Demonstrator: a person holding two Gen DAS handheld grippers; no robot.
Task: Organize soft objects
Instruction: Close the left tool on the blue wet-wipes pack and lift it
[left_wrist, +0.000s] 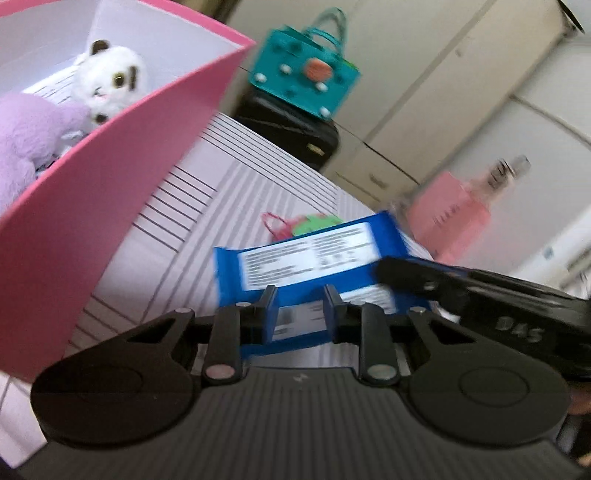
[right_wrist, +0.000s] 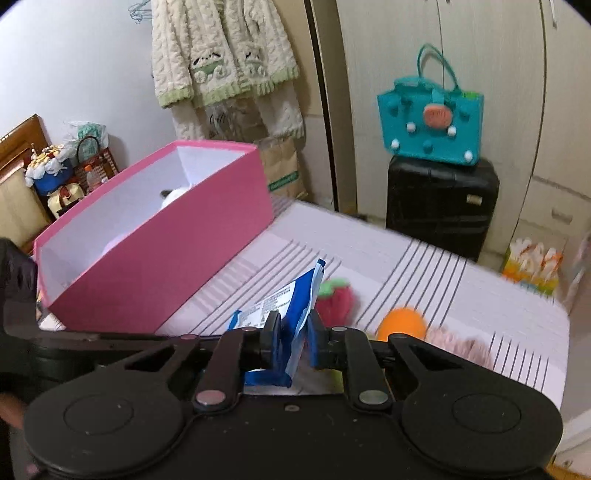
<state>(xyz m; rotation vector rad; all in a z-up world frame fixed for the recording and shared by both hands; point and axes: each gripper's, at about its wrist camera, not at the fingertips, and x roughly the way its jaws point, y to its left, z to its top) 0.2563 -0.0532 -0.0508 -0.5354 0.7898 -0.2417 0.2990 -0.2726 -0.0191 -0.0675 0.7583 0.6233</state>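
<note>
— Both grippers are clamped on the blue packet (left_wrist: 306, 258): the left gripper (left_wrist: 300, 295) pinches its near edge, the right gripper (right_wrist: 293, 325) one end, and it hangs above the striped bed (right_wrist: 443, 266).

— Which step?

— Carrying it, I'd say, toward the pink box (right_wrist: 155, 258), where a white plush (left_wrist: 110, 81) and a purple plush (left_wrist: 33, 133) already lie. Next calls for lifting over the rim and letting go together.

— Anything unclear?

— A strawberry toy (right_wrist: 334, 295) and an orange toy (right_wrist: 402, 323) wait half hidden behind the fingers; motion blur smears the packet's print.
</note>
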